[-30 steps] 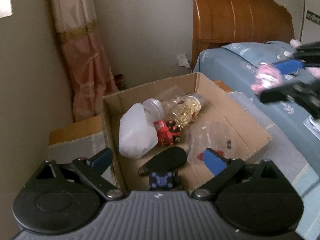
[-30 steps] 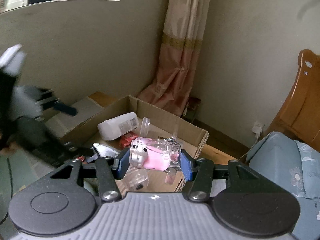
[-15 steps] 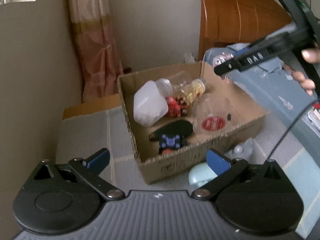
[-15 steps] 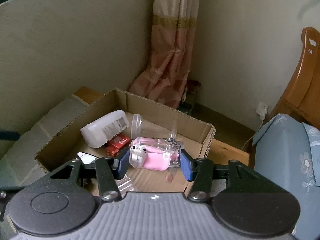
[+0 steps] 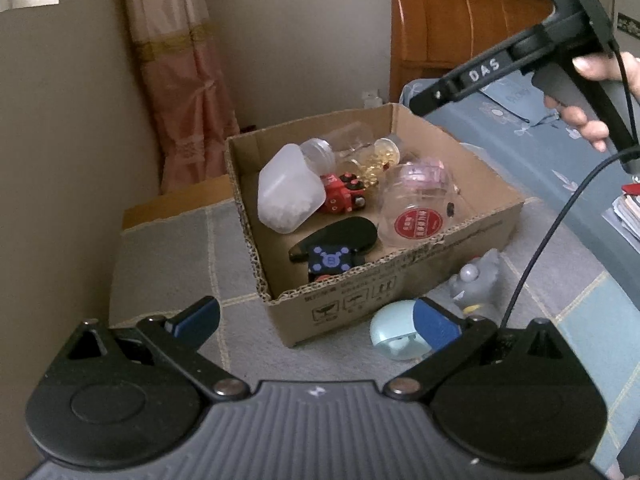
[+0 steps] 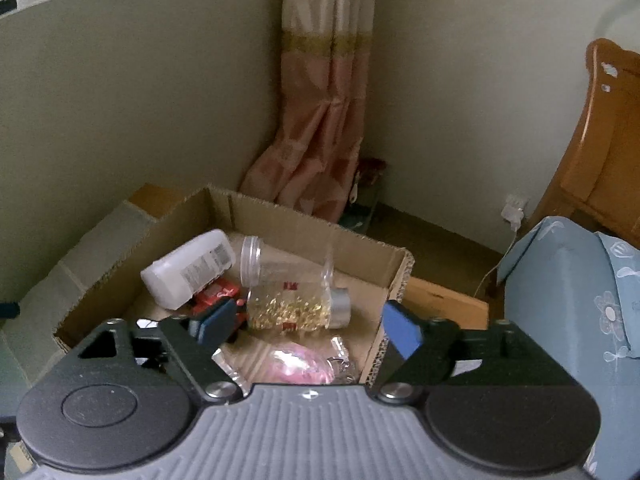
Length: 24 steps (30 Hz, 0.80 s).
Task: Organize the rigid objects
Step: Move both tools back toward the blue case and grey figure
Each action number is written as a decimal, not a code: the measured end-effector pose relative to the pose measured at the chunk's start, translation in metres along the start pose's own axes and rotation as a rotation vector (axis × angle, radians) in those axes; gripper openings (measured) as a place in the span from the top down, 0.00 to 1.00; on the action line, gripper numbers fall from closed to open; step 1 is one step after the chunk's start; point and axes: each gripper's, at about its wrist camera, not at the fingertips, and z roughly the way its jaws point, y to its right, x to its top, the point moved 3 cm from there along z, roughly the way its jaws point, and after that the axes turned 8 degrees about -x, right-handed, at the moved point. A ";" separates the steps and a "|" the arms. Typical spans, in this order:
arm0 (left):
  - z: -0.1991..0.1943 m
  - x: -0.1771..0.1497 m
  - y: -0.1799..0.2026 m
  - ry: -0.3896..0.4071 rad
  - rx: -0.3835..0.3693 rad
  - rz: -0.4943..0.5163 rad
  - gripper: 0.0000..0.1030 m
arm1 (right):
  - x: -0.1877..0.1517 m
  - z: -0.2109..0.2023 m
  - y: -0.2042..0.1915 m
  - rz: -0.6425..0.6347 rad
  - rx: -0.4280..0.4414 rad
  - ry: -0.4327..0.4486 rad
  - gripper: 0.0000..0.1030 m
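Right wrist view: the right gripper [image 6: 306,326], clamped on the pink camera in its clear case [image 6: 298,364] a second ago, is opening its jaws; the case now lies free below them, on the cardboard box [image 6: 394,276] floor by the near right corner. Left gripper [image 5: 316,316] gapes wide and empty over the grey checked mat [image 5: 168,248]. Beyond stand the pink curtain [image 6: 324,120] and wooden headboard [image 6: 612,152].

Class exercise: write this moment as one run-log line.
right gripper: opening, nothing between fingers | pink case: in box | left gripper: open, empty | outside box: blue case, grey toy
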 end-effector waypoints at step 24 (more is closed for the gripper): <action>-0.024 -0.031 0.026 0.028 0.041 -0.083 0.01 | -0.076 -0.060 -0.031 0.033 -0.045 0.018 0.00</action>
